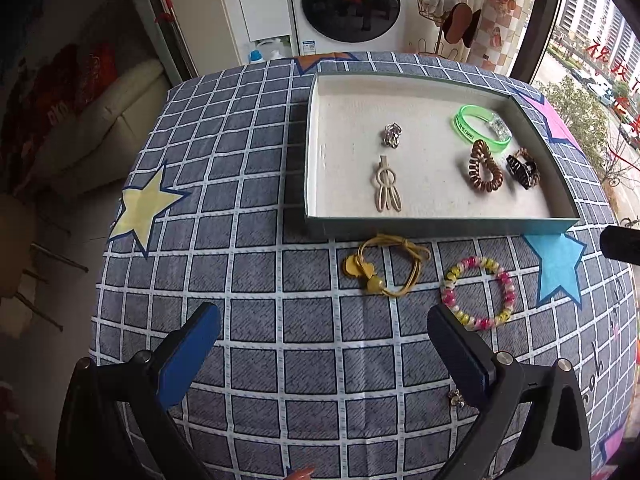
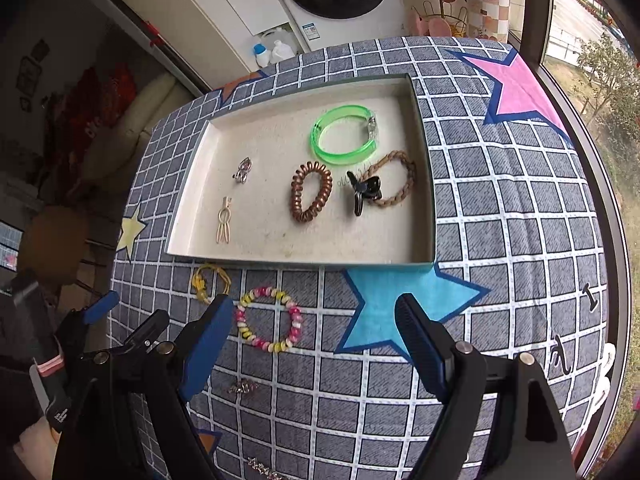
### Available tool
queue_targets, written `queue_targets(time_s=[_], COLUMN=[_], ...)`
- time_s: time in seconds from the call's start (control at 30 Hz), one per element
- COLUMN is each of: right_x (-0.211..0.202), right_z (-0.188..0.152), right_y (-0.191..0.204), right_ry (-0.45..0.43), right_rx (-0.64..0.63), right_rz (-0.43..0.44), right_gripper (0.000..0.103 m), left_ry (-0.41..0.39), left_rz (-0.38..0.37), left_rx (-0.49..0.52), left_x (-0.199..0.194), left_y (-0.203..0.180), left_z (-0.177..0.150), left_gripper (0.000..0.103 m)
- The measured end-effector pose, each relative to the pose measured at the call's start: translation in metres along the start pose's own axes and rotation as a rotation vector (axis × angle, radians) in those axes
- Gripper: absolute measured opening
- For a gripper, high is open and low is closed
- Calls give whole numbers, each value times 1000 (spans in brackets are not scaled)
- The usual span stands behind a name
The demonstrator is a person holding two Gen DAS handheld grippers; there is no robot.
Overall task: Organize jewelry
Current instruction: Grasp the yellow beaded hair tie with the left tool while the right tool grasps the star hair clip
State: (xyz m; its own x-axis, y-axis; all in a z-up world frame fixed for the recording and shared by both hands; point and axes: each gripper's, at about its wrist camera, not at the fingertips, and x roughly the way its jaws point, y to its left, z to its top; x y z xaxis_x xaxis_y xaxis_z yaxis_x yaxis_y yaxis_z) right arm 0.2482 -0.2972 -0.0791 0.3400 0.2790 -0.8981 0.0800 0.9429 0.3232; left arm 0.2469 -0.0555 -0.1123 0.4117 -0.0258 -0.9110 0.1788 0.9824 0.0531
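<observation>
Both tools were up and empty: the left gripper point(image 1: 324, 344) hung with its blue-padded fingers spread wide above the checked tablecloth point(image 1: 240, 160), and the right gripper point(image 2: 314, 334) was just as wide, nothing between its pads, poised over the blue star point(image 2: 404, 304) printed on the cloth. One shallow tray point(image 2: 192, 200) sat across the far half of the table, and six pieces were counted inside it: one green bangle point(image 2: 342, 140), one brown coil hair tie point(image 2: 311, 191), one black claw clip point(image 2: 366, 192) lying on top of one braided tan bracelet point(image 2: 404, 184), one silver chain piece point(image 2: 242, 170), and one cream hair clip point(image 2: 224, 220) nearest the tray's front-left corner. Outside the tray, on the cloth just in front of its near wall, lay one yellow cord hair tie point(image 1: 384, 266) and, beside it, one pink-and-yellow beaded bracelet point(image 1: 476, 292), the two close but not touching. One small silver trinket point(image 2: 242, 388) rested on the cloth nearer the grippers, partly tucked behind the left gripper's right finger in the left wrist view. One more beaded strand point(image 2: 264, 470) showed at the bottom edge of the right wrist view, too cut off to identify. Neither gripper touched any piece.
</observation>
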Motion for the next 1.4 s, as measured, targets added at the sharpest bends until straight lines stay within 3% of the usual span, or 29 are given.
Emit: queue_targets(time_s=[0.57, 1.03, 1.13, 1.2, 1.27, 1.4], right_x=[26, 48, 50, 53, 57, 61], right_z=[-120, -178, -184, -191, -197, -213], right_y=[36, 63, 68, 72, 75, 85], right_ry=[195, 243, 236, 234, 237, 214], right_rx=[-241, -396, -420, -453, -486, -546], right_rz=[48, -42, -75, -109, -145, -199], right_gripper=[85, 85, 85, 79, 69, 61], left_ry=[76, 87, 103, 96, 90, 78], left_rz=[-62, -92, -89, -77, -60, -57], left_rx=[-70, -105, -113, -105, -91, -72], left_x=[27, 64, 71, 72, 71, 68], left_y=[10, 2, -1, -5, -9, -13], left_z=[-15, 17, 20, 21, 21, 21], left_gripper=[103, 103, 90, 90, 83, 66])
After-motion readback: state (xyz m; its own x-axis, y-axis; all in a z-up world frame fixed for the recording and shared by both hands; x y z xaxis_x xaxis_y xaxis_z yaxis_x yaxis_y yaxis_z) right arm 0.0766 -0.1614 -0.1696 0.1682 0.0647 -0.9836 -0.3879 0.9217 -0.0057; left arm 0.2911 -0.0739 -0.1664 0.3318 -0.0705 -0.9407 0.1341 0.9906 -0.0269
